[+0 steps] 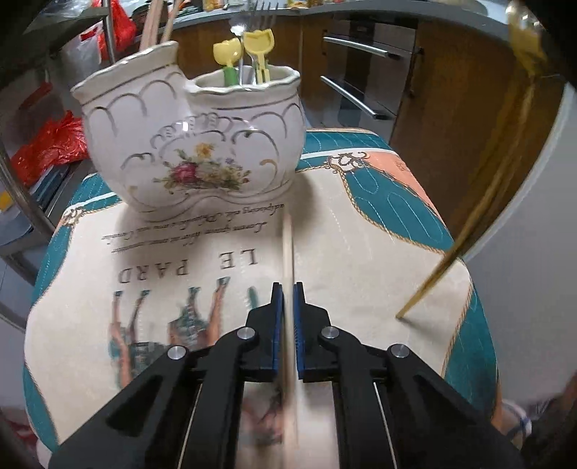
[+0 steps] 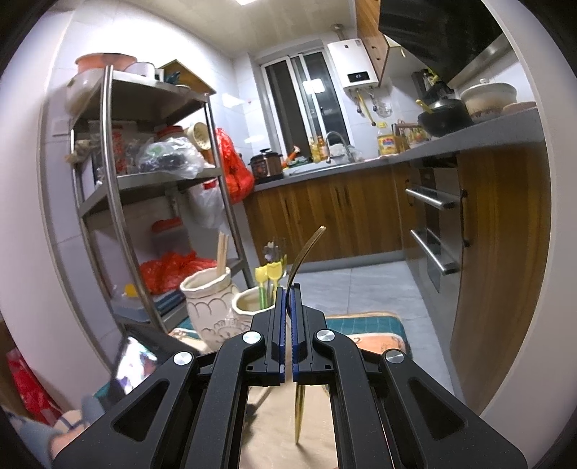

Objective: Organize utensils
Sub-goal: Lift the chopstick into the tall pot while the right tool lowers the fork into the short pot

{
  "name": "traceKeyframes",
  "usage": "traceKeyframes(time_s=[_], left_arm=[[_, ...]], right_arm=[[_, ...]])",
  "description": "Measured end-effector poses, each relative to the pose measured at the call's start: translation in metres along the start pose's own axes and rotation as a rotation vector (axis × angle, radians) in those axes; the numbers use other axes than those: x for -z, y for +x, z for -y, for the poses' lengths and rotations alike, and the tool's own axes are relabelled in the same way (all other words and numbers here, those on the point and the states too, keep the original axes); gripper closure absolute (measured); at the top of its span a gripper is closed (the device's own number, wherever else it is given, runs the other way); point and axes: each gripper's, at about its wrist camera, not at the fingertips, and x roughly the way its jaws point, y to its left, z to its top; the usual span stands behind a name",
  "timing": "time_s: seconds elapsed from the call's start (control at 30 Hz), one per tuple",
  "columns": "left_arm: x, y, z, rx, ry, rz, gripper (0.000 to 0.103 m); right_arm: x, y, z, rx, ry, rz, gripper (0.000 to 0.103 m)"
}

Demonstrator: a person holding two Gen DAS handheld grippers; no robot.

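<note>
While our left tongs are pinching a chopstick and our right tongs are clamping a gold fork, we are closing on the holder just ahead, already partly filled; these two remain.

Two-pot holder at mat's far end; chopsticks in left pot, forks in right.
</note>
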Motion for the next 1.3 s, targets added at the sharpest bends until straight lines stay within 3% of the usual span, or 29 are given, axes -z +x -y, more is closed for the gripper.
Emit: traceKeyframes(time_s=[0.17, 0.23, 0.4, 0.63, 0.9, 1.3], left_arm=[[0.011, -0.020, -0.024, 0.063, 0.023, 0.007, 0.097], [0.015, -0.029, -0.032, 0.089, 0.044, 0.050, 0.097], [0.030, -0.054, -0.052, 0.148, 0.125, 0.229, 0.097], [0.027, -0.075, -0.080, 0.209, 0.123, 0.443, 0.097], [-0.020, -0.108, -0.106, 0.261, 0.097, 0.673, 0.097], [-0.104, -0.103, -0.151, 0.344, -0.035, 0.816, 0.097]], right_arm=[[0.001, 0.003, -0.008, -0.012, -0.019, 0.003, 0.100], [0.002, 0.004, -0.013, -0.017, -0.030, 0.003, 0.100], [0.002, 0.006, -0.025, -0.031, -0.060, 0.003, 0.100], [-0.007, 0.011, -0.037, -0.013, -0.105, 0.014, 0.100], [-0.041, 0.030, -0.053, -0.035, -0.119, 0.066, 0.100], [-0.081, 0.071, -0.052, -0.073, -0.084, 0.161, 0.100]])
